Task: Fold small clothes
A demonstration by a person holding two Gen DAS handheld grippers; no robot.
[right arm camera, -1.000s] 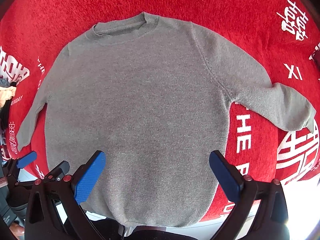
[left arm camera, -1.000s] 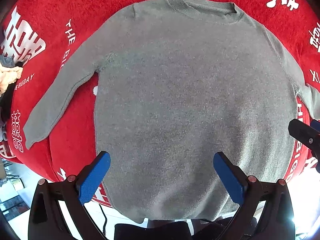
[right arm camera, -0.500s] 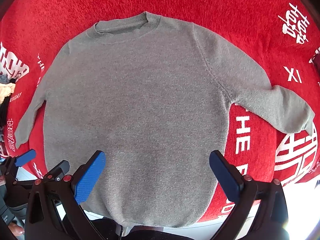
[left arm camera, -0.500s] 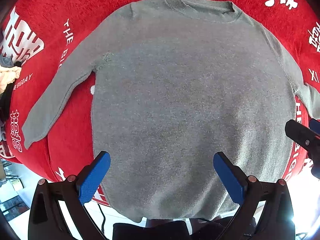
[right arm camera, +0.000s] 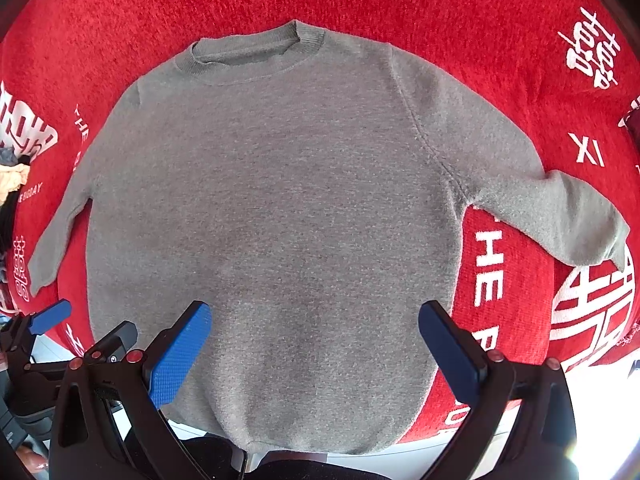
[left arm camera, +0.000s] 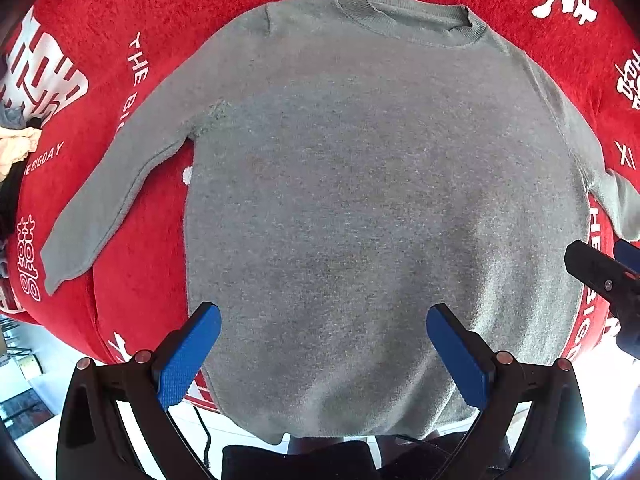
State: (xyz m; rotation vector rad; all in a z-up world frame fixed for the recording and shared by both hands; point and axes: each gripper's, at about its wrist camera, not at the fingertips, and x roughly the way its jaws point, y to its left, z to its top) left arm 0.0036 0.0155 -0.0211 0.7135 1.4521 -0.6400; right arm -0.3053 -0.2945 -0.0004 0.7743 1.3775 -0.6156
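grey sweater [left arm camera: 360, 200] flat, face up on red cloth [left arm camera: 120, 20], sleeves spread. left gripper [left arm camera: 324, 344] and right gripper [right arm camera: 316, 340] above hem, jaws wide apart, holding nothing.

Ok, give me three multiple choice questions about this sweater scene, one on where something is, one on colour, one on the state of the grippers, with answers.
1. Where does the grey sweater have its collar?
A. nearest the grippers
B. at the far end
C. tucked under the body

2. What colour is the cloth under the sweater?
A. red with white print
B. plain blue
C. green

3. How are the left gripper and right gripper?
A. both clamped on a sleeve
B. one open, one shut
C. both open, holding nothing

Answers: B, the neckline lies farthest from the fingers; A, red fabric with white lettering surrounds it; C, the blue pads stand wide apart.
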